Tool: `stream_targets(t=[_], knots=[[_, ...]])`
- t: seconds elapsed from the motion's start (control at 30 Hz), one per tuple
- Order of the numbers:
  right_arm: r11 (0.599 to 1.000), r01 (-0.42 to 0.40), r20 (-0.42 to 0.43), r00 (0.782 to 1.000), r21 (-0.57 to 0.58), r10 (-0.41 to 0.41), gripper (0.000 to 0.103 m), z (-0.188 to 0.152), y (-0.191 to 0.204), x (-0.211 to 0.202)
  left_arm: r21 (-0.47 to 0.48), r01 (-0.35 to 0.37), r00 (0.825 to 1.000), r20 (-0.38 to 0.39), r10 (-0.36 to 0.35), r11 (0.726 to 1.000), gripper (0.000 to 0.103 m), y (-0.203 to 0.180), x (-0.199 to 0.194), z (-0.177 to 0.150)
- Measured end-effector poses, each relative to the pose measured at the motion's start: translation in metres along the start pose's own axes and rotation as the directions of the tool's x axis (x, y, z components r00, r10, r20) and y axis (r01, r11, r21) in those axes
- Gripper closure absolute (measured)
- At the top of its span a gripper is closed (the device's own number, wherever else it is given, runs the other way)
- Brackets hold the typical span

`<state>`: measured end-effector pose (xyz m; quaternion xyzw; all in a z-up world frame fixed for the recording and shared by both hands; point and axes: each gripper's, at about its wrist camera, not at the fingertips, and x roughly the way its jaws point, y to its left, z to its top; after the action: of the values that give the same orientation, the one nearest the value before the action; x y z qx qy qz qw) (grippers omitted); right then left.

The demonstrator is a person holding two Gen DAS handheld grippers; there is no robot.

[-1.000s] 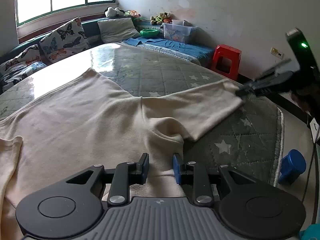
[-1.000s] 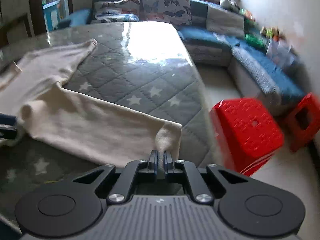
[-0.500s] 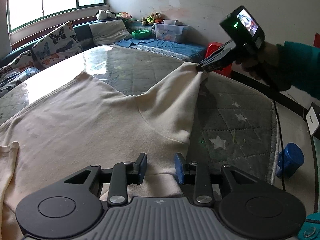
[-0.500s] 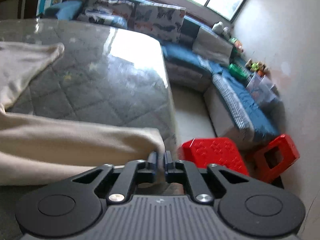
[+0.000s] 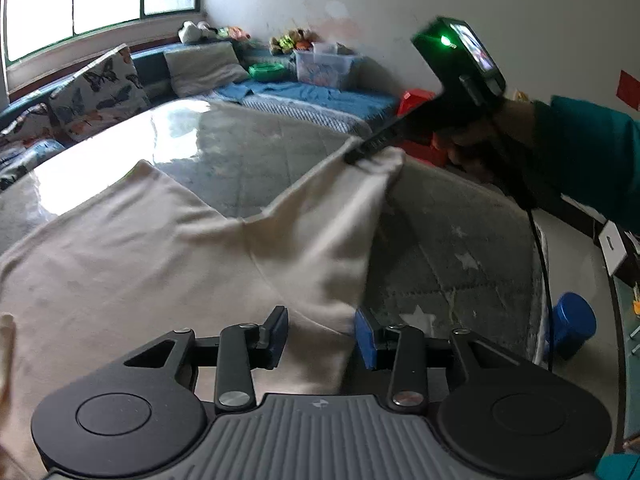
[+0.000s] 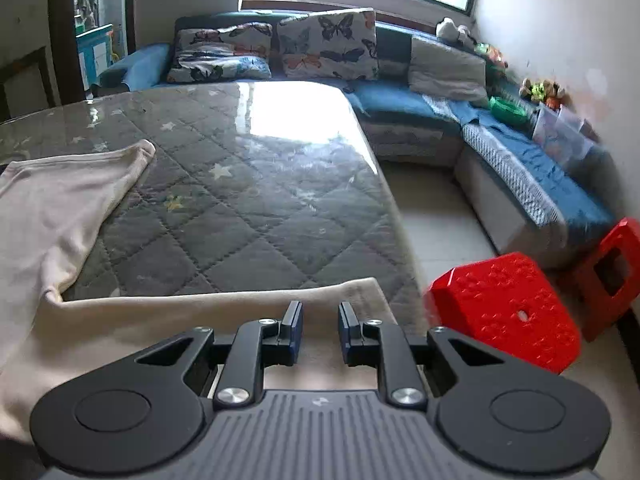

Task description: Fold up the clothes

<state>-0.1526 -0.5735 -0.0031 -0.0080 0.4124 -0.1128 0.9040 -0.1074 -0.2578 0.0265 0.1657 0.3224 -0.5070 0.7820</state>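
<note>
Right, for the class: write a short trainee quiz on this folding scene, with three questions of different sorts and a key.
1. True or false: the left gripper is open.
2. The stool beside the table is: A red, B green, C yellow.
3. Which part of the shirt lies under the right gripper?

Key: 1 true; 2 A; 3 a sleeve.
</note>
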Motion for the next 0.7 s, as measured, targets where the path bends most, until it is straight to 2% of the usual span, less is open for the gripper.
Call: stream_targets(t=[0.1, 0.17, 0.3, 0.43, 0.57, 0.7], knots=[[1.000, 0.010, 0.006, 1.000, 0.019, -0.010, 0.082, -0.002, -0.007, -0.007, 0.009, 0.011, 1.000, -0.009, -0.011, 1.000, 0.056, -0.003, 0.001, -0.002], [1.000, -0.004, 0.022, 1.000, -0.005, 0.005, 0.080, -0.007, -0.008, -0.020, 0.014, 0.018, 1.000, -0.015, -0.018, 1.000, 0.056, -0.005, 0.002, -0.004], [0.995, -0.075, 0.003, 0.997, -0.066, 0.075, 0.079, -0.027, 0.001, -0.037, 0.026, 0.033, 0.999, -0.027, -0.032, 0.999, 0.056, -0.008, 0.003, -0.007], [0.995, -0.031, -0.001, 1.000, -0.099, 0.031, 0.075, -0.046, 0.000, -0.046, 0.024, 0.031, 0.999, -0.009, -0.031, 0.999, 0.056, -0.007, -0.006, -0.008], [0.994, -0.016, 0.011, 1.000, -0.109, 0.017, 0.074, -0.041, 0.003, -0.054, -0.037, -0.025, 0.999, 0.045, 0.026, 0.999, 0.056, 0.010, -0.028, -0.009], [0.991, -0.085, 0.040, 0.995, -0.101, 0.089, 0.070, -0.031, 0.018, -0.054, -0.155, -0.142, 0.987, 0.048, 0.151, 0.978, 0.056, 0.044, -0.045, -0.018]])
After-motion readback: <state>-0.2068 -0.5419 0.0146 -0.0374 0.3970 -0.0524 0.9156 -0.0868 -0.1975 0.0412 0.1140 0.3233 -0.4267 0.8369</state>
